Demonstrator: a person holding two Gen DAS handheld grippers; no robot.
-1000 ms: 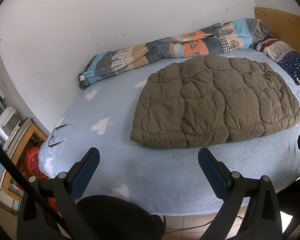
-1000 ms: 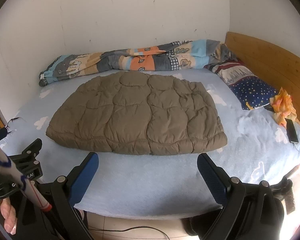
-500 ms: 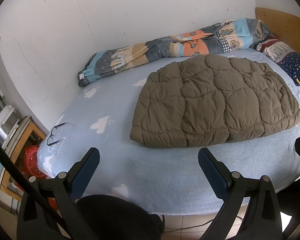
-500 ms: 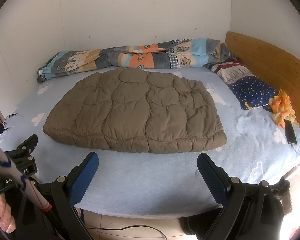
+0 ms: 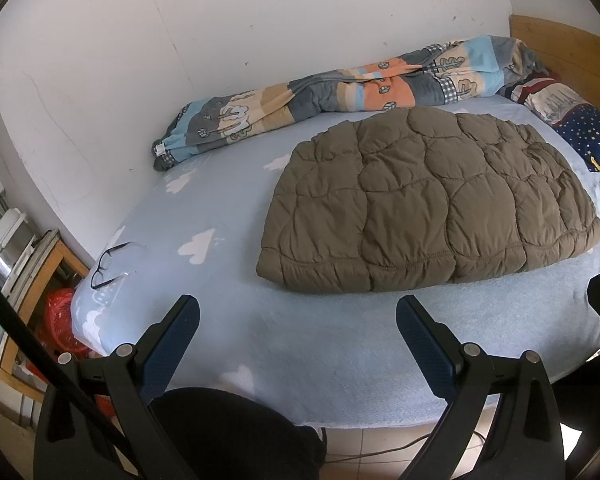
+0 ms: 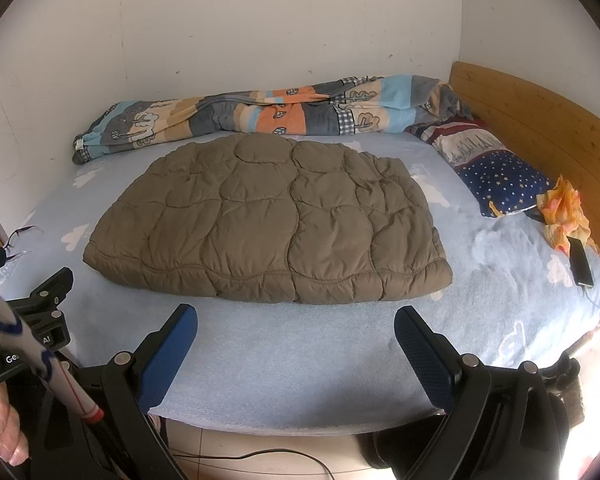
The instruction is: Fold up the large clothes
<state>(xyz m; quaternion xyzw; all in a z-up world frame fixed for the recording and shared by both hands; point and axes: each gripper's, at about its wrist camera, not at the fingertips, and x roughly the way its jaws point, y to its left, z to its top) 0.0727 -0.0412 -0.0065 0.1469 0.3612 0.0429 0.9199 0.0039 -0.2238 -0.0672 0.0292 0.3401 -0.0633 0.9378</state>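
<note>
Left wrist view: your left gripper [image 5: 298, 334] was held at the near edge of the bed [image 5: 340, 360], its blue-padded fingers [image 5: 172, 344] spread wide and holding nothing. The brown quilted jacket [image 5: 428, 204] lay folded flat on the light blue sheet, right of centre, its near hem well back from the bed's near edge, leaving a bare strip of sheet between hem and fingers. A broad open stretch of sheet lay to the jacket's left, with only a pair of glasses [image 5: 110, 262] near the left corner. A rolled patterned blanket [image 5: 340, 96] ran along the wall behind the jacket, just apart from its far edge. A starred pillow [image 5: 580, 132] sat by the wooden headboard [image 5: 564, 48]. Right wrist view: your right gripper [image 6: 296, 336] was likewise spread and empty at the near edge of the bed [image 6: 300, 360]. The jacket [image 6: 276, 224] lay centred ahead, its near hem parallel to the bed edge. Clear sheet lay to its right, as far as the pillow [image 6: 496, 172], an orange cloth [image 6: 564, 216] and a phone [image 6: 580, 266] at the right edge.
</note>
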